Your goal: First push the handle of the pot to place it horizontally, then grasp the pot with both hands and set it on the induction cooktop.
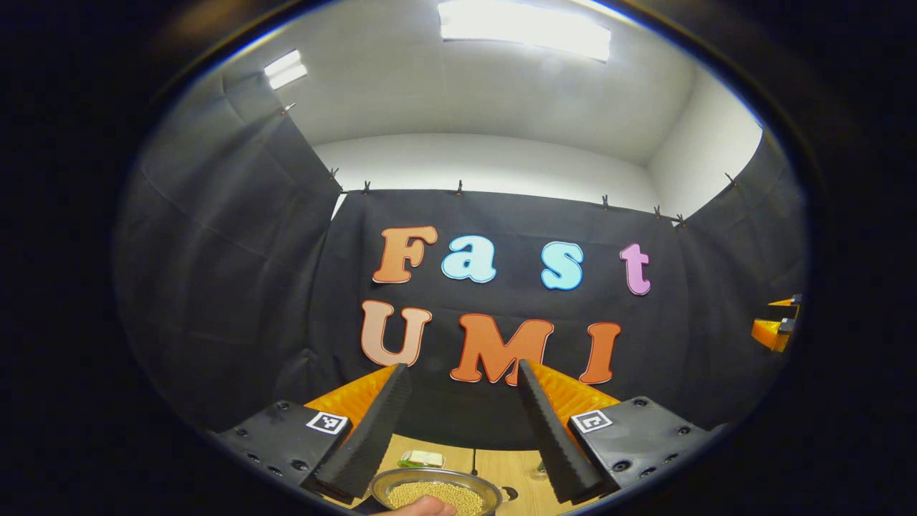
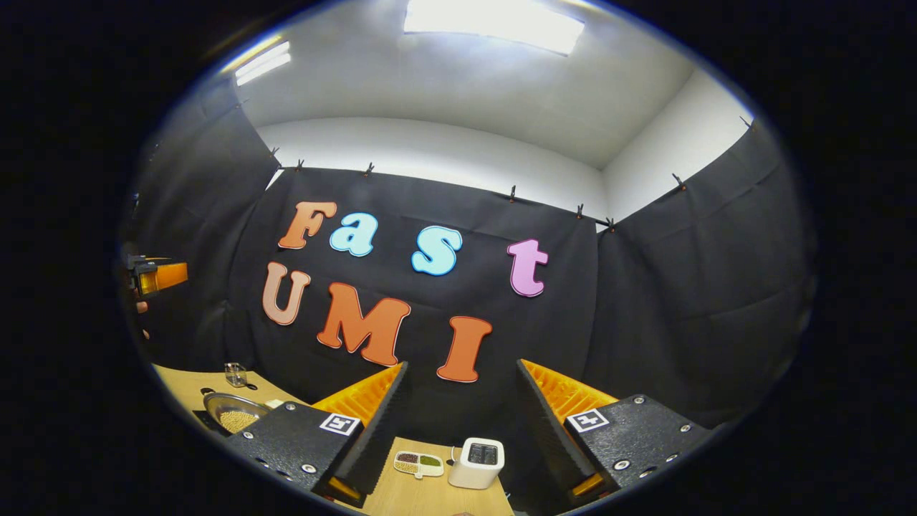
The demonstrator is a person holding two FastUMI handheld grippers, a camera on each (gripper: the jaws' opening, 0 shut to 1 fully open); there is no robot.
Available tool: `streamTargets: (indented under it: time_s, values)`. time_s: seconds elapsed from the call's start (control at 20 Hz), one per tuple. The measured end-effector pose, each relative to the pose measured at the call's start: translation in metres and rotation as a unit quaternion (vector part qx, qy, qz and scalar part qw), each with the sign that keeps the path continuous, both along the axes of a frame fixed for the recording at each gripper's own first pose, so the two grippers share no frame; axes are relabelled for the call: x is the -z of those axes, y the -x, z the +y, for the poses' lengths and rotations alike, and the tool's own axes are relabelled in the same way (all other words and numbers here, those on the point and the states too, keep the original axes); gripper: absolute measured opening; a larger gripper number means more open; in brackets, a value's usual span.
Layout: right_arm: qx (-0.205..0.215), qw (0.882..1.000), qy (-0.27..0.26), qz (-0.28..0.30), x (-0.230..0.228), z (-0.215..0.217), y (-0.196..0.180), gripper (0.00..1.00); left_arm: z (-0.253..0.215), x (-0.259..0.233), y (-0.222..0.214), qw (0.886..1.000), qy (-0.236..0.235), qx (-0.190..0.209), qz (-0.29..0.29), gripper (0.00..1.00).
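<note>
A metal pot [image 1: 435, 493] filled with yellowish grains sits on the wooden table [image 1: 501, 466], low between the fingers of my left gripper [image 1: 462, 369], which is raised above it and open. A fingertip of a hand [image 1: 424, 508] shows at the pot's near rim. In the right gripper view the pot [image 2: 231, 413] lies far to the left on the table [image 2: 423, 494], with a dark flat patch under its left edge. My right gripper [image 2: 461, 367] is open, held high and empty. I cannot make out the pot's handle.
A white toaster [image 2: 478, 462] and a small divided dish [image 2: 419, 464] of grains stand between the right gripper's fingers. The dish [image 1: 421, 459] lies behind the pot. A small glass jar [image 2: 235, 374] stands near the back left.
</note>
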State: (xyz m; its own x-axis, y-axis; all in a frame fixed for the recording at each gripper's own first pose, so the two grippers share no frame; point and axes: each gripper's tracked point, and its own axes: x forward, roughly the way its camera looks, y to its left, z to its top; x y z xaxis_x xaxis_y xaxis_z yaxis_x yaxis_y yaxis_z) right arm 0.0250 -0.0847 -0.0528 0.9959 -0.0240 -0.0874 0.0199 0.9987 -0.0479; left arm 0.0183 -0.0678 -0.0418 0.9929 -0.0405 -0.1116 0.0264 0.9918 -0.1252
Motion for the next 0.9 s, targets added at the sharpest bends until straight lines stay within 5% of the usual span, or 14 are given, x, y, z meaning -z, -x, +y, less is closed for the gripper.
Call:
streamTargets:
  time_s: [0.9]
  values:
    - [-0.019,1.0,-0.007,-0.013,-0.009,0.025,-0.003,0.89,0.006,-0.001,0.01,1.0,0.015,-0.003,-0.022,0.97]
